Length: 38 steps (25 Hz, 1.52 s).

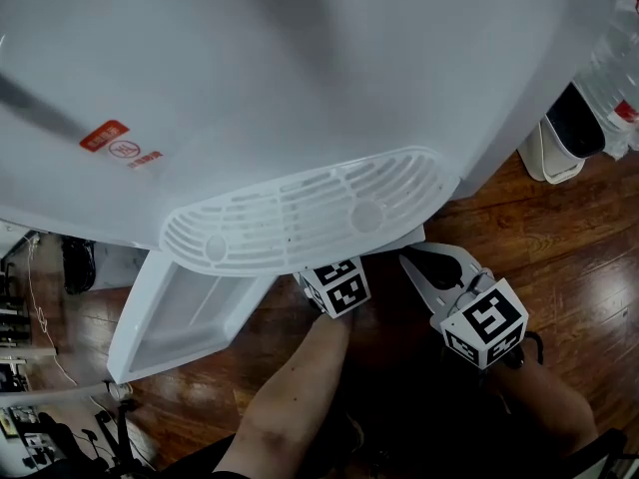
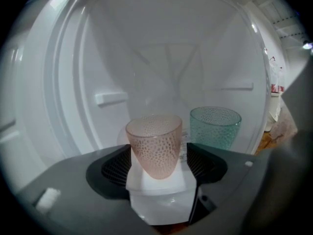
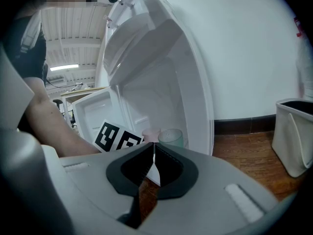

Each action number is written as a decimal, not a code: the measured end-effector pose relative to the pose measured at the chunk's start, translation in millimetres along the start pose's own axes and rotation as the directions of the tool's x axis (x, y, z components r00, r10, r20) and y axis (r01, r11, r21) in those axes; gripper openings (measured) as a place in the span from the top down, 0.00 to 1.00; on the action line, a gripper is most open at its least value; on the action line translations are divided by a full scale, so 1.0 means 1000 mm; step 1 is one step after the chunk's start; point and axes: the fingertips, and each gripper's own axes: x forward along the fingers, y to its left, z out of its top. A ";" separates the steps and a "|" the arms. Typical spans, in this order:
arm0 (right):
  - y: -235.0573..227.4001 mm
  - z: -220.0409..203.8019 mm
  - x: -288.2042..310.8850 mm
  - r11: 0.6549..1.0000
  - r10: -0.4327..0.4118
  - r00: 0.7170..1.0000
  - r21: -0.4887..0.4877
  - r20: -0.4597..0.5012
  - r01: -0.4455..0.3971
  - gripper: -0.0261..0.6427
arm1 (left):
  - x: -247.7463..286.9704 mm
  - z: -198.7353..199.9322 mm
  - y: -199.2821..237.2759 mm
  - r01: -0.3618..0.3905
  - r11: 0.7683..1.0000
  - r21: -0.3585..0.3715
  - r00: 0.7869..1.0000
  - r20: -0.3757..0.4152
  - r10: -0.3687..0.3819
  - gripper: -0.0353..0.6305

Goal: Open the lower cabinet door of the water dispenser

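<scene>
**Cabinet open:** The lower cabinet door (image 1: pixel 185 317) of the white water dispenser (image 1: pixel 300 68) stands swung wide to the left. Its hollow inner face is turned up to the head camera, low at the left of the scene beneath the slotted drip tray (image 1: pixel 300 213).

The left gripper (image 2: pixel 158 150) reaches past the door into the open compartment (image 2: pixel 161 58), pointing gently downward with its jaws set wide apart. A dimpled pink cup (image 2: pixel 154 143) stands upright between them on the compartment's white base. A sliver of space shows between the cup and the right pad, and neither pad presses it. A teal cup (image 2: pixel 215 126) stands just beside it, to the right and a little farther in.

The right gripper (image 3: pixel 153 144) hangs outside the compartment, right of the left one, over the wooden floor (image 1: pixel 559 238). It is tilted slightly down, its jaws closed to a thin slit on nothing. The door lies left of both grippers, and neither touches it.

From above, the drip tray hides the left gripper's jaws, so only its marker cube (image 1: pixel 337 285) and a bare forearm (image 1: pixel 300 397) show. The compartment's inside cannot be seen there. The dispenser's upper body is blurred, and a red label (image 1: pixel 105 136) on it is too small to read. A white bin (image 1: pixel 559 138), partly cut off by the dispenser's edge, stands at far right.
</scene>
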 end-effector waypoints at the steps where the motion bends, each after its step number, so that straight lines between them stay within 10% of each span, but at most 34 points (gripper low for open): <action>1: -0.001 -0.001 0.000 1.000 -0.002 1.000 0.003 0.000 0.002 0.94 | 0.001 0.000 0.000 0.000 1.000 0.005 1.000 0.001 0.000 0.41; 38: 0.003 -0.012 0.002 0.999 0.016 1.000 0.033 -0.025 -0.015 0.94 | -0.008 -0.005 -0.007 0.114 0.991 0.069 0.993 0.034 -0.116 0.41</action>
